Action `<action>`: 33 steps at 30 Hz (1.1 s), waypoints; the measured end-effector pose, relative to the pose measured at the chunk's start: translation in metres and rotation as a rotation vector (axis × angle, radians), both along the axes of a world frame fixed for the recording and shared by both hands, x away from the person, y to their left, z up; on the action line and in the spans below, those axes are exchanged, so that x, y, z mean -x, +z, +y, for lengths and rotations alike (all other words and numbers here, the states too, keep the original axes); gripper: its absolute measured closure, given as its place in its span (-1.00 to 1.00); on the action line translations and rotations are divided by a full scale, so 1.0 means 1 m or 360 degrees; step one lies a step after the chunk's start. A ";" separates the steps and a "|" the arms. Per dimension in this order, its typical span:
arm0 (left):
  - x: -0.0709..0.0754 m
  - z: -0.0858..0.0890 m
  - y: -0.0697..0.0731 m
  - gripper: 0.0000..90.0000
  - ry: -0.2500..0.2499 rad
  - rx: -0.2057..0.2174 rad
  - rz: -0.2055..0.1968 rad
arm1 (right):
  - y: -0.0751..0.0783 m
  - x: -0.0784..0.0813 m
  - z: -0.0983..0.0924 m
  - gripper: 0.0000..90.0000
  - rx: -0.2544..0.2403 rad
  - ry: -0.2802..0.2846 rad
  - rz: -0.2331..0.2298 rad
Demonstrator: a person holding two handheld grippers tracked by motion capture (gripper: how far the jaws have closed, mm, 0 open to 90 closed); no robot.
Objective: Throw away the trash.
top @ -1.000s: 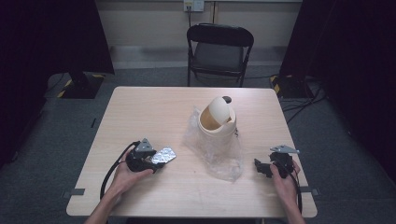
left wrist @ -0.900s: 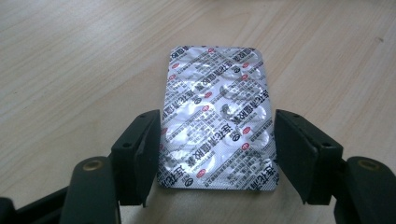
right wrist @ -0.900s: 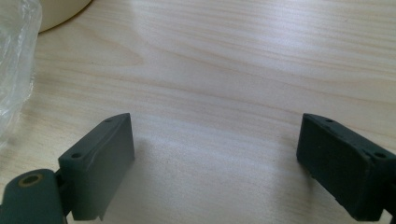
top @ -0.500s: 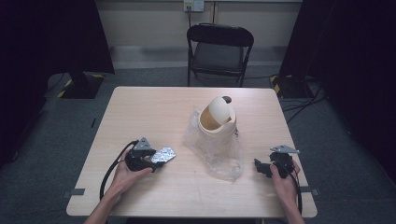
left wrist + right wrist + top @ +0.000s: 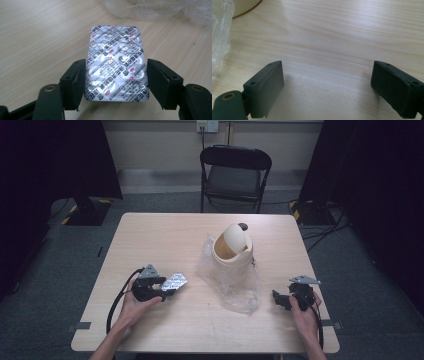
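Foil shines between the jaws of your left gripper (image 5: 116, 82): a silver blister pack (image 5: 116, 62) printed with black characters and small red marks, clamped by its two long edges, its far end sticking out over the table (image 5: 37, 32). From the high view, that pack (image 5: 174, 282) sits at the table's left front, held just above the wood and pointing toward the crumpled clear plastic bag (image 5: 232, 282) in the middle. A cream bin (image 5: 232, 251) with a domed swing lid stands on the bag's far part. Your right gripper (image 5: 327, 85) rests at the right front, jaws spread wide with bare tabletop between them, the bag's edge off to one side.
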State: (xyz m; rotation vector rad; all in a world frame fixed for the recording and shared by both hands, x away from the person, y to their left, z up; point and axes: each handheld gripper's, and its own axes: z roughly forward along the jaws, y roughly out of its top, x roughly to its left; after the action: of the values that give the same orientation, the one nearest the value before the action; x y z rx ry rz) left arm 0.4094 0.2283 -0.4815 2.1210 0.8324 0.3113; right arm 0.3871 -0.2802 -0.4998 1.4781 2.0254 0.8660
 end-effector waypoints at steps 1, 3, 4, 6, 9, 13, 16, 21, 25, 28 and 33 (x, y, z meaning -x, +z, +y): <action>0.000 0.000 0.000 -0.24 0.0000 0.0000 0.0000 | 0.000 0.000 0.000 -0.77 0.0000 0.0000 0.0000; 0.000 0.000 0.001 -0.24 0.0010 0.0009 -0.0011 | 0.000 0.000 0.000 -0.77 0.0000 0.0000 0.0000; 0.000 0.001 0.002 -0.24 0.0012 0.0008 -0.0012 | 0.000 0.000 0.000 -0.77 0.0000 0.0000 0.0000; 0.003 0.003 0.005 -0.24 0.0027 0.0046 -0.0019 | 0.000 0.000 0.000 -0.77 0.0000 0.0001 0.0000; 0.005 0.004 0.009 -0.24 0.0036 0.0049 -0.0033 | 0.000 0.000 0.000 -0.77 0.0000 0.0000 0.0000; 0.007 0.004 0.015 -0.24 0.0040 0.0064 -0.0055 | 0.000 0.000 0.000 -0.77 0.0001 0.0001 -0.0001; 0.007 0.002 0.017 -0.24 0.0044 0.0079 -0.0053 | 0.000 0.000 0.000 -0.77 0.0000 0.0001 -0.0001; 0.008 -0.002 0.024 -0.24 0.0020 0.0100 -0.0083 | 0.000 0.000 0.000 -0.77 0.0000 0.0000 0.0000; 0.009 -0.002 0.032 -0.24 0.0011 0.0123 -0.0115 | 0.000 0.000 0.000 -0.77 0.0000 0.0000 0.0000; 0.009 -0.002 0.034 -0.24 0.0014 0.0149 -0.0119 | 0.000 0.000 0.000 -0.77 0.0000 0.0000 0.0000; 0.004 -0.009 0.040 -0.24 -0.0004 0.0151 -0.0128 | 0.000 0.000 0.000 -0.77 0.0001 0.0001 -0.0001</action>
State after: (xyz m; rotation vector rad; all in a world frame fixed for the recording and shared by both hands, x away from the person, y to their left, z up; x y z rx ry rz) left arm 0.4054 0.2189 -0.4418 2.0080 0.7822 0.3469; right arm 0.3872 -0.2802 -0.4998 1.4772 2.0255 0.8659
